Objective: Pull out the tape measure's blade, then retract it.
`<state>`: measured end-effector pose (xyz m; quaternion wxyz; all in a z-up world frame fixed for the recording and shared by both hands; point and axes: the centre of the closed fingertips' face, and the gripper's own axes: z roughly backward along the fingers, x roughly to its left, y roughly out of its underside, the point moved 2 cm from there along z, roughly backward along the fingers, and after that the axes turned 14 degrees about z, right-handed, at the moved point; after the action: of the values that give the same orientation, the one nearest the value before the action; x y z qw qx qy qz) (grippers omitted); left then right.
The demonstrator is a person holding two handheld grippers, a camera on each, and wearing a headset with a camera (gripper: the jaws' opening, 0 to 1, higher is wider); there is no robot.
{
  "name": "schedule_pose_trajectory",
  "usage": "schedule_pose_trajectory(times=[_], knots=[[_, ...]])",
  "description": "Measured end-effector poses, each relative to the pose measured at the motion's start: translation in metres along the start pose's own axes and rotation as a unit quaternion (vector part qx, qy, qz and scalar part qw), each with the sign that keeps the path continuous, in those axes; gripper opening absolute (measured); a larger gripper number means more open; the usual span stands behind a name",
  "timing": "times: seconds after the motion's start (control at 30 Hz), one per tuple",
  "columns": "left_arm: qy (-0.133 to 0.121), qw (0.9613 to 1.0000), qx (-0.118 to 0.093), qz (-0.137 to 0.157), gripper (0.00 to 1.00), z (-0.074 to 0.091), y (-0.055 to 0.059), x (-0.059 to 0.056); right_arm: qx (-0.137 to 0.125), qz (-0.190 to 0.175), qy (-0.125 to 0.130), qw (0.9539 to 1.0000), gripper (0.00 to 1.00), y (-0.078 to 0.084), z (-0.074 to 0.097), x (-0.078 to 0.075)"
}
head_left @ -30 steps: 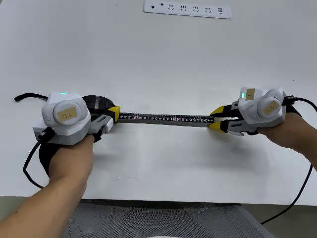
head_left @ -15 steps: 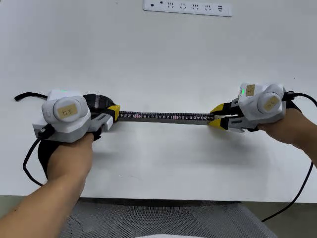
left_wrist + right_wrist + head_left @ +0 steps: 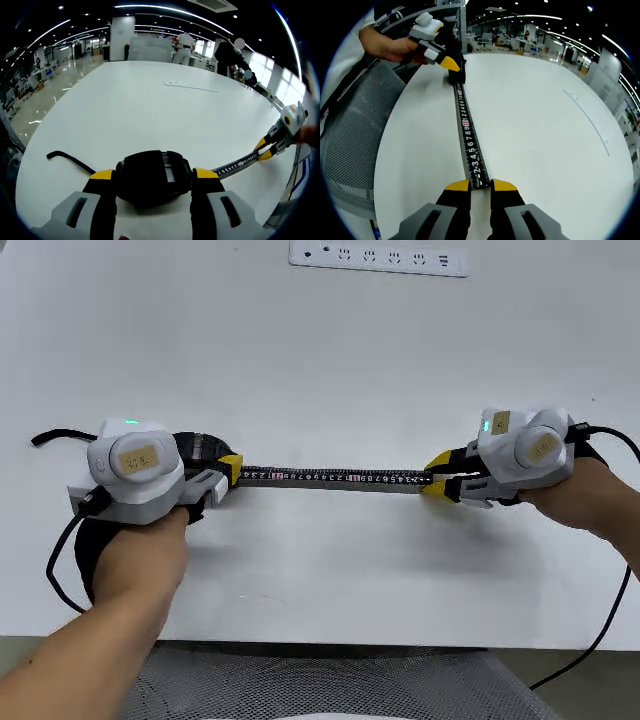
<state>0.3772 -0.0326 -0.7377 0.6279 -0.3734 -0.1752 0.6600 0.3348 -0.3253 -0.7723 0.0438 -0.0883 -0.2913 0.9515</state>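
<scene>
A black tape measure case (image 3: pixel 154 176) sits on the white table, held between the yellow-tipped jaws of my left gripper (image 3: pixel 154 174), which is shut on it; in the head view the case (image 3: pixel 198 451) is at the left with that gripper (image 3: pixel 222 472). The black blade (image 3: pixel 335 477) with white numbers runs out to the right, just above the tabletop. My right gripper (image 3: pixel 437 475) is shut on the blade's end. In the right gripper view the blade (image 3: pixel 468 140) runs away from my gripper (image 3: pixel 481 185) to the case (image 3: pixel 457 72). The case's black wrist strap (image 3: pixel 67 158) lies to the left.
A white power strip (image 3: pixel 378 258) lies at the table's far edge. The white table (image 3: pixel 320 360) spreads wide behind the tape. A grey mesh chair (image 3: pixel 320 685) is below the table's near edge. People stand far off (image 3: pixel 227 52) beyond the table.
My right gripper has shifted slightly left and up with the blade's end. My left gripper and the case have hardly moved.
</scene>
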Motion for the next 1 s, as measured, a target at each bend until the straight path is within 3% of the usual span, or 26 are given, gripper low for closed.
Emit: schedule_pose_trajectory(times=[0.33, 0.67, 0.73, 1.0], knots=[[0.004, 1.0, -0.001, 0.005, 0.54, -0.001, 0.0, 0.0, 0.006, 0.009, -0.002, 0.9999, 0.1, -0.007, -0.004, 0.001], [0.008, 0.9999, -0.001, 0.012, 0.54, 0.0, -0.001, 0.001, -0.015, 0.005, -0.004, 0.9999, 0.1, -0.027, -0.015, 0.003], [0.01, 0.9999, -0.001, 0.013, 0.54, 0.0, -0.001, 0.001, -0.031, -0.004, -0.003, 0.9995, 0.1, -0.035, -0.017, 0.001], [0.013, 0.9997, 0.001, 0.02, 0.54, 0.001, -0.001, 0.001, -0.031, 0.012, -0.008, 0.9994, 0.1, -0.05, -0.024, -0.002]])
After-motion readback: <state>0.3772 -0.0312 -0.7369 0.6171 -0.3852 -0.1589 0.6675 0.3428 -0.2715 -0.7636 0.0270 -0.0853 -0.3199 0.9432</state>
